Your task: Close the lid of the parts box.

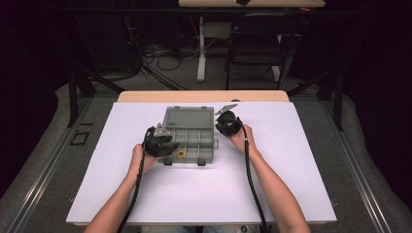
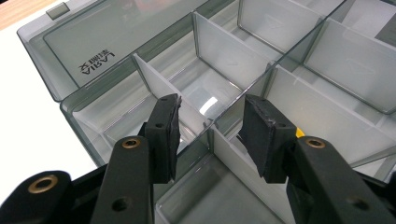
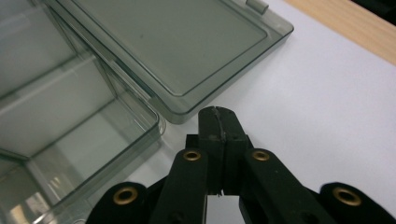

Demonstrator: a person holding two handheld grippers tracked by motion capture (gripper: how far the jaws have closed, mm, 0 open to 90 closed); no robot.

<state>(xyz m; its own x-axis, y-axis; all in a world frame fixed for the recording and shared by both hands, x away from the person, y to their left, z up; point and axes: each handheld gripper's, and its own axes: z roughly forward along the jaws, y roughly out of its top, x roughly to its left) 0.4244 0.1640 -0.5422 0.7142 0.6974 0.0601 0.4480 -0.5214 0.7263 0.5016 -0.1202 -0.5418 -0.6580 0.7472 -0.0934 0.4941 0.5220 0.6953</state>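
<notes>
Right claw (image 3: 219,135) shut empty beside organizer box (image 3: 177,60).

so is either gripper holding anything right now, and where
Right gripper: nothing, jaws shut and bare beside the lid. Left gripper: jaws straddle a divider of the box, but pads look apart from it, so no grip.

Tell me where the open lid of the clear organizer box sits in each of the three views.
High view: lid lies flat at centre, beyond the compartments.
Left gripper view: lid at upper left.
Right gripper view: lid across the top.
Shared landmark: the white table.
</notes>
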